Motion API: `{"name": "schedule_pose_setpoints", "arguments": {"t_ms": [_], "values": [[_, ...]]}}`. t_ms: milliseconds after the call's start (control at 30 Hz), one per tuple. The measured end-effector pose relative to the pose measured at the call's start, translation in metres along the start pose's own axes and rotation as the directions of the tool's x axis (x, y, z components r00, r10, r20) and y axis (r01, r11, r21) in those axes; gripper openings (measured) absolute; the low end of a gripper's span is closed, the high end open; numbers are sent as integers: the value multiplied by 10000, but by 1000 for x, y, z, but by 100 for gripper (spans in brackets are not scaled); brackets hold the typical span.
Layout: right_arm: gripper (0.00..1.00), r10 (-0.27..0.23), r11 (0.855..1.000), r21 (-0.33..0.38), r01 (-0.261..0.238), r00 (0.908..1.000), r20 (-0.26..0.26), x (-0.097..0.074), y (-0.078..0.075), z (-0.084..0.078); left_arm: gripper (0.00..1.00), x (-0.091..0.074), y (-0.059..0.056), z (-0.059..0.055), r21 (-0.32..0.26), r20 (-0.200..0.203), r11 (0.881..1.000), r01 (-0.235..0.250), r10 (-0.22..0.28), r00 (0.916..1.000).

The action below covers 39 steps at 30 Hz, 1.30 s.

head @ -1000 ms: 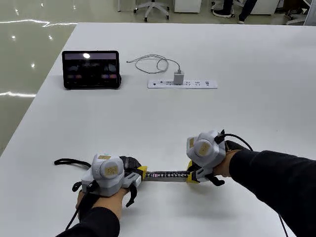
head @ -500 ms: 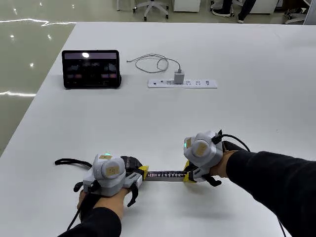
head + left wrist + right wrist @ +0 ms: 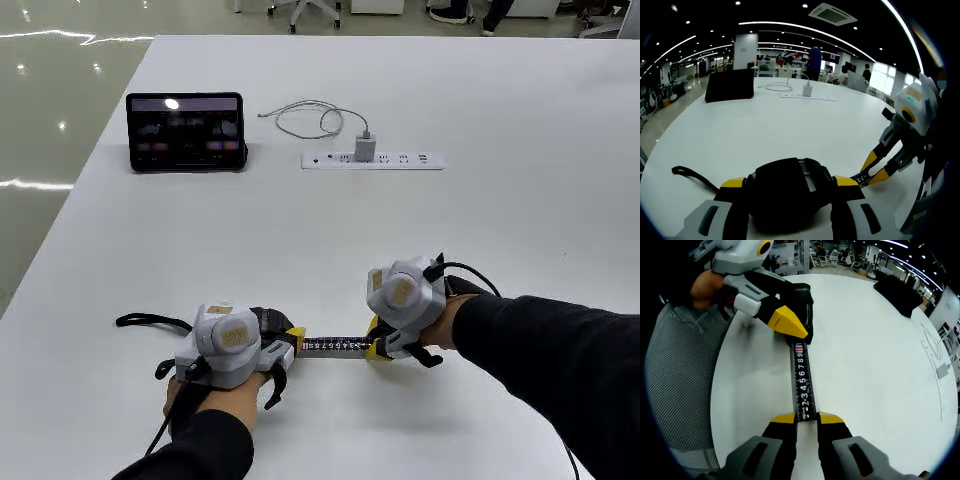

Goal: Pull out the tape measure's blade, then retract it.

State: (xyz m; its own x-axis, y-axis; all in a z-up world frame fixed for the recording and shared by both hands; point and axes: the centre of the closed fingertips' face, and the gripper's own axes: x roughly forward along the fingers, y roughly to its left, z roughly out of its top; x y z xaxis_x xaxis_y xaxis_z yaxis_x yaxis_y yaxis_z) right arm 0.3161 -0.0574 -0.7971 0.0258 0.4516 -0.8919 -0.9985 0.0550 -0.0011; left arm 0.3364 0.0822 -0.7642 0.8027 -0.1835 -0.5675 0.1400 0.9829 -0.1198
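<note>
So the tape measure (image 3: pixel 790 192) sits on the white table (image 3: pixel 300 230), on the side nearest the person. Its black case is clamped between the yellow tips of the left gripper (image 3: pixel 282 350). The blade (image 3: pixel 802 380) is pulled out a short way and lies flat along the tabletop toward the right gripper (image 3: pixel 806 417). That one's jaws are pinched tight on the blade's end, right about where the printed numbers start. Blade looks straight, no sag or twist that I can see. The case's black wrist strap (image 3: pixel 150 322) trails off across the table on the side away from the blade.

Further back on the table there's a dark tablet (image 3: pixel 185 132) propped up. Well apart to its right is a white power strip (image 3: pixel 400 160) with a charger (image 3: pixel 364 148) plugged in, and its cable (image 3: pixel 310 120) lies looped just beside it.
</note>
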Motion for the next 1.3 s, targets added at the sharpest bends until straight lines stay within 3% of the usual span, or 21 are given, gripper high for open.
{"name": "schedule_pose_setpoints", "arguments": {"t_ms": [1300], "values": [[10, -1, 9999, -169, 8, 9991, 418, 8, 5, 20, 63, 0, 1, 0, -108, -24, 9999, 68, -68, 10000]]}}
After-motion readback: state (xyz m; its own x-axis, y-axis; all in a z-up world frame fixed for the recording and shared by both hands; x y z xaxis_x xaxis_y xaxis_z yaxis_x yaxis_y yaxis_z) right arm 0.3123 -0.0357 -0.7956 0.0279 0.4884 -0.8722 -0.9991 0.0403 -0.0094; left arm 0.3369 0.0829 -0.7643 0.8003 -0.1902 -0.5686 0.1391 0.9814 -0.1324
